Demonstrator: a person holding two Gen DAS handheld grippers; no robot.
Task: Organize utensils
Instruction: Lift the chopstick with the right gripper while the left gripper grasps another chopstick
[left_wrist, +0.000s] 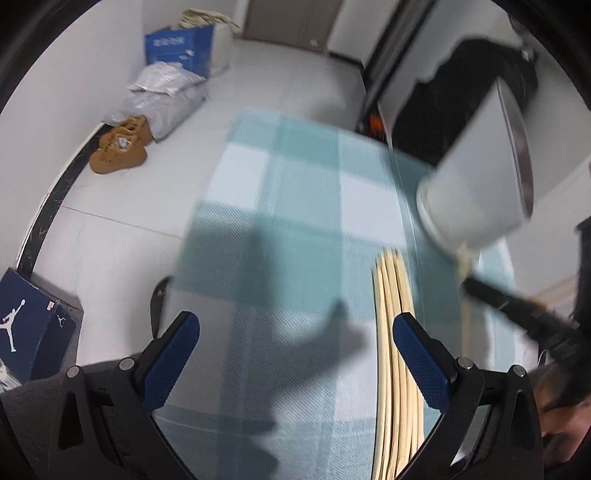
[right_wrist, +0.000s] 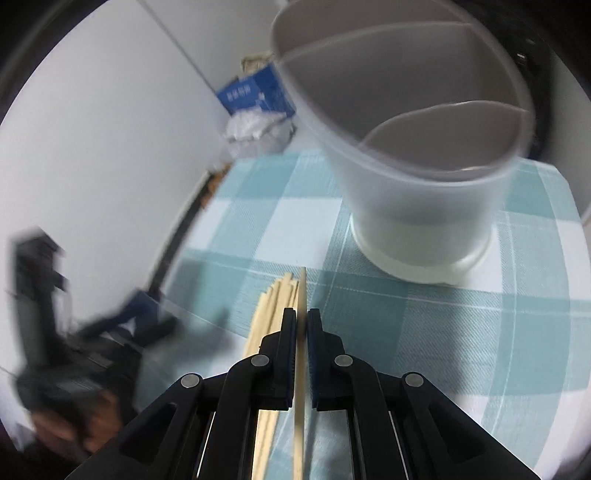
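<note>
Low in the right wrist view, the right hand-held gripper (right_wrist: 302, 325) is clamped on one chopstick (right_wrist: 301, 369), its blue pads pressed to the stick's two sides. That stick runs straight up the middle of the frame, and its tip shows just past the fingertips, short of the holder (right_wrist: 406, 177). Just left of it, a bundle of chopsticks (right_wrist: 271, 314) lies on the checked cloth (right_wrist: 461, 332) that covers the counter. The holder, a pale translucent cup with inner dividers, fills the upper right of that frame and stands on the cloth on a white base. At the lower left of the same view the left hand-held gripper (right_wrist: 147, 325) appears dark and blurred, with a hand (right_wrist: 85, 424) behind it.

Across the bottom of the left wrist view, the left hand-held gripper (left_wrist: 295, 354) is spread wide with only cloth between its blue pads. The bundle (left_wrist: 395, 369) lies along the cloth in the lower right, passing behind the right-hand finger (left_wrist: 421, 362); whether they touch I cannot tell. The holder (left_wrist: 476, 173) sits at the right edge, blurred, with the right hand-held gripper's dark finger (left_wrist: 491, 295) reaching in below it. On the floor at the upper left stand brown shoes (left_wrist: 122, 147), grey bags (left_wrist: 166, 96) and a blue bag (left_wrist: 181, 46); a dark blue shoebox (left_wrist: 33, 332) is at the lower left.
</note>
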